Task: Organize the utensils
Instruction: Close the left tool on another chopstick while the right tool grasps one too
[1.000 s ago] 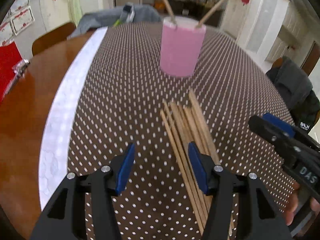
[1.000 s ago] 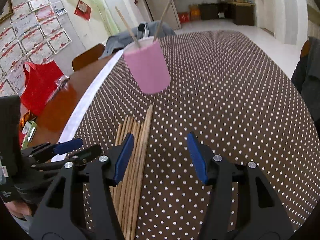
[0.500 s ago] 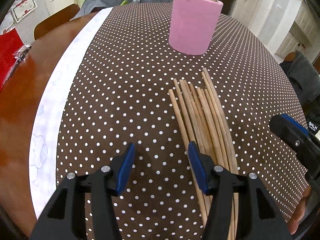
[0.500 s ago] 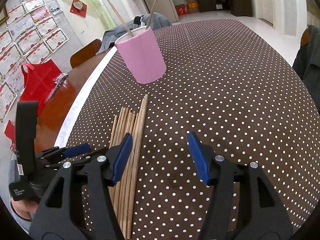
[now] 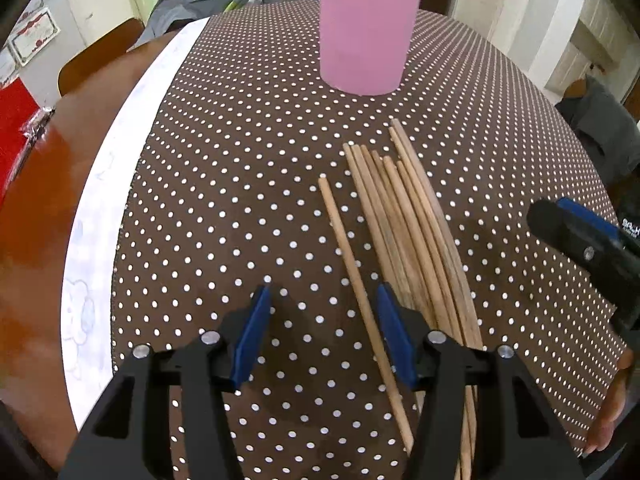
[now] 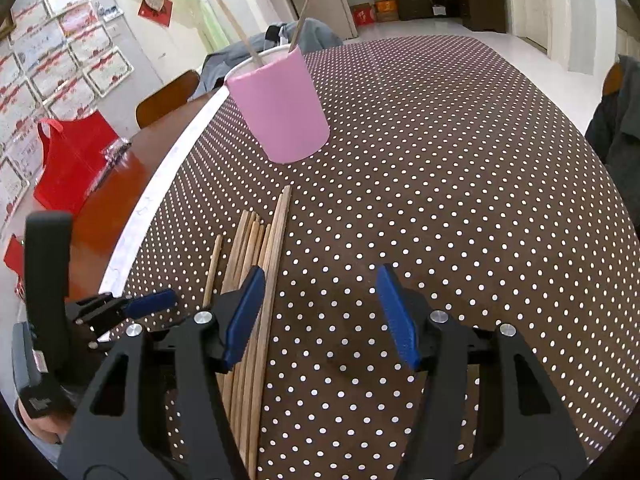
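**A:** Your left gripper hangs with jaws spread, empty, low over the dotted tablecloth. One chopstick has rolled clear of the bundle of chopsticks since half a second ago and now runs between your pads.

**B:** So it's ready to pinch?

**A:** Likely. The pink cup, beyond the bundle, holds two already. Your right gripper is also released.

**B:** Any writing?

**A:** Nothing legible.
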A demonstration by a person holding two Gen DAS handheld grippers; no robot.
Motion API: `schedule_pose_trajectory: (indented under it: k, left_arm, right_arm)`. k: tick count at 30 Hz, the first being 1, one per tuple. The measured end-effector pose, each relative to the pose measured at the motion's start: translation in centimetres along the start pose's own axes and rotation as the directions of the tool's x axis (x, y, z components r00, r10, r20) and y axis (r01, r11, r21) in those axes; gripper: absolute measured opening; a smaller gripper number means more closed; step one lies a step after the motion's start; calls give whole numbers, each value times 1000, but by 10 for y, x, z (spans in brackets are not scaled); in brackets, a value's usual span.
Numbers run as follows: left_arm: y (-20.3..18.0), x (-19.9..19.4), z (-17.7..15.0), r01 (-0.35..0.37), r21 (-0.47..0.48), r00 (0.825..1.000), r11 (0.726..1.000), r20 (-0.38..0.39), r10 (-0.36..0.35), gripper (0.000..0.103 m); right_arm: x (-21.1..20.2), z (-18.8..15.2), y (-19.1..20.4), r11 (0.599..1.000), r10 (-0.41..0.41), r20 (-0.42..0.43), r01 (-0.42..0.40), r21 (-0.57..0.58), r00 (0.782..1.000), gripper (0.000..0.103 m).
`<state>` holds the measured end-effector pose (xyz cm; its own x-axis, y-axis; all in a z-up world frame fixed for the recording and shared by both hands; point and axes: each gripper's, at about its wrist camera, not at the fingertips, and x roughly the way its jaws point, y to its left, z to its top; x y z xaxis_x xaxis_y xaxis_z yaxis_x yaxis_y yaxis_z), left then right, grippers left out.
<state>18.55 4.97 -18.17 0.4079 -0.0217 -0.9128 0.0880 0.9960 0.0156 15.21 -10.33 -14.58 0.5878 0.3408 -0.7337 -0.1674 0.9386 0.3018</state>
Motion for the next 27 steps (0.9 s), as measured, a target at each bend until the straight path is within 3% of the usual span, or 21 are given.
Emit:
schedule_pose_trajectory:
  k: [1,6,11,13,15,25,27]
  left_arm:
    - [3,0,0,-2,-3,1000,1000,3,2,46]
    - [26,2,9,12,-68,1000,998,15,-11,12]
    - [40,9,21,44,-121,999,992,9,-43,11]
    - [40,5,19,63,-125,998,990,-8,-65,12]
    - [38,2,14,70,-120,997,990,-16,-72,20]
    - [20,2,8,23,-67,1000,997,-13,-24,20]
    - [22,3,9,10,-73,1000,997,-6,-11,12]
  right_arm:
    - [2,1,1,1000,-3,-9,3,-10,1000,58]
    - [19,8,12,997,-5,-101,-3,-78,995,58]
    - [36,12,22,994,25,-194,-45,-100,981,34]
    - [42,11,24,993,22,-217,-46,-106,976,34]
    - [45,13,24,993,26,-228,-50,-103,973,34]
    - [60,15,45,985,-75,-269,30,-168,960,28]
    - [64,17,46,983,-97,-268,50,-179,958,28]
